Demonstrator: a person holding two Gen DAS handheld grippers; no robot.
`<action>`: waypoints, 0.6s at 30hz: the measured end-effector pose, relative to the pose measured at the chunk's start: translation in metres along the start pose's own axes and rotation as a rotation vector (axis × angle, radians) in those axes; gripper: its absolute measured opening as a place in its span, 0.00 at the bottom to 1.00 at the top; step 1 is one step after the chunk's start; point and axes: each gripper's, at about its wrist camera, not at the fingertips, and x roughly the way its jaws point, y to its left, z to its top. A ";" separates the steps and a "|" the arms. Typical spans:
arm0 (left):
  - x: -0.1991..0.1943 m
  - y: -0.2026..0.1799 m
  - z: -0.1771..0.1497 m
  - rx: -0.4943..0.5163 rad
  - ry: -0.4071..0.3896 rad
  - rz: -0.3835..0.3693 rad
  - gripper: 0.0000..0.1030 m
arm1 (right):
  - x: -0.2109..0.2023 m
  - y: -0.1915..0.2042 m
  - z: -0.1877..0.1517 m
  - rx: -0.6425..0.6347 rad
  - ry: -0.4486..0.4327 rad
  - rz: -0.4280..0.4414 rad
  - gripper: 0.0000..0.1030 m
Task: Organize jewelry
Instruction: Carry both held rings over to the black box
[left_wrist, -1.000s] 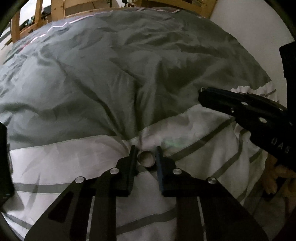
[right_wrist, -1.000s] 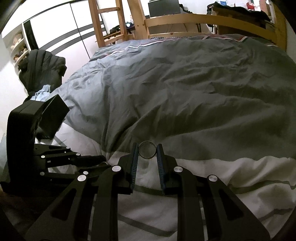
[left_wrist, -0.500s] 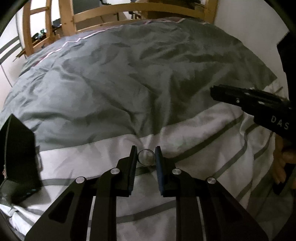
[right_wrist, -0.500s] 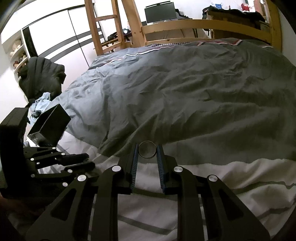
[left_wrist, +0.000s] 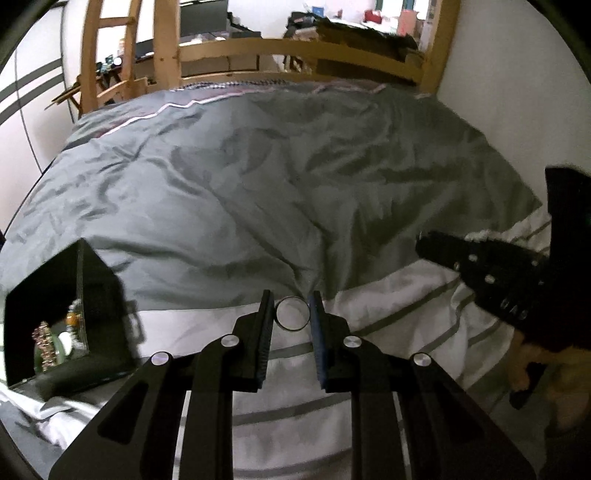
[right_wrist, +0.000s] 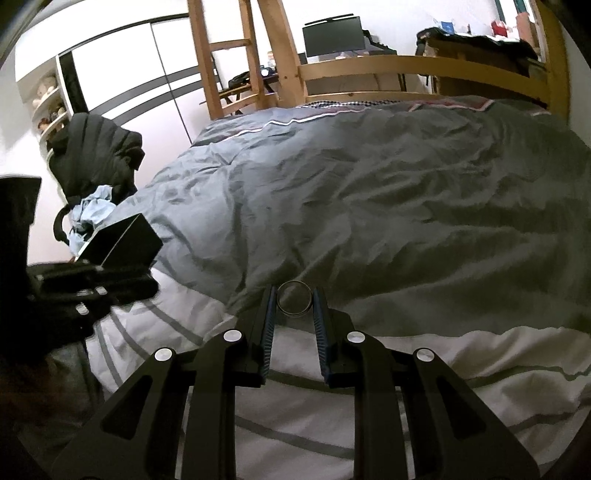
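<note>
My left gripper (left_wrist: 291, 308) is shut on a wide silver ring (left_wrist: 279, 322), held above the striped white sheet (left_wrist: 388, 314). A thin metal ring (right_wrist: 280, 307) is pinched at the tips of my right gripper (right_wrist: 293, 295), over the edge of the grey duvet (right_wrist: 369, 203). A black open jewelry box (left_wrist: 98, 317) sits on the bed at the left of the left wrist view, with beads and chains (left_wrist: 46, 343) inside. The same box (right_wrist: 122, 243) shows at the left of the right wrist view, behind the left gripper's body (right_wrist: 74, 291).
A wooden bed frame (right_wrist: 406, 66) runs along the far side, with a ladder (right_wrist: 221, 62) at its left. A dark jacket (right_wrist: 96, 155) hangs on a chair left of the bed. A white wall (left_wrist: 517, 92) borders the bed's right side. A person's hand (left_wrist: 528, 365) holds the right gripper.
The left gripper has risen with its ring, bringing the black box into its view at the left. The right gripper has lifted slightly, its ring still pinched.
</note>
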 end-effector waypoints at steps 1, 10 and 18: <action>-0.006 0.006 0.002 -0.018 0.000 -0.010 0.18 | -0.002 0.004 0.001 -0.004 0.004 -0.001 0.20; -0.062 0.062 0.015 -0.060 -0.015 -0.014 0.18 | -0.013 0.060 0.006 -0.047 0.042 0.020 0.20; -0.104 0.122 0.008 -0.091 -0.028 0.004 0.18 | -0.011 0.142 0.030 -0.117 0.021 0.117 0.20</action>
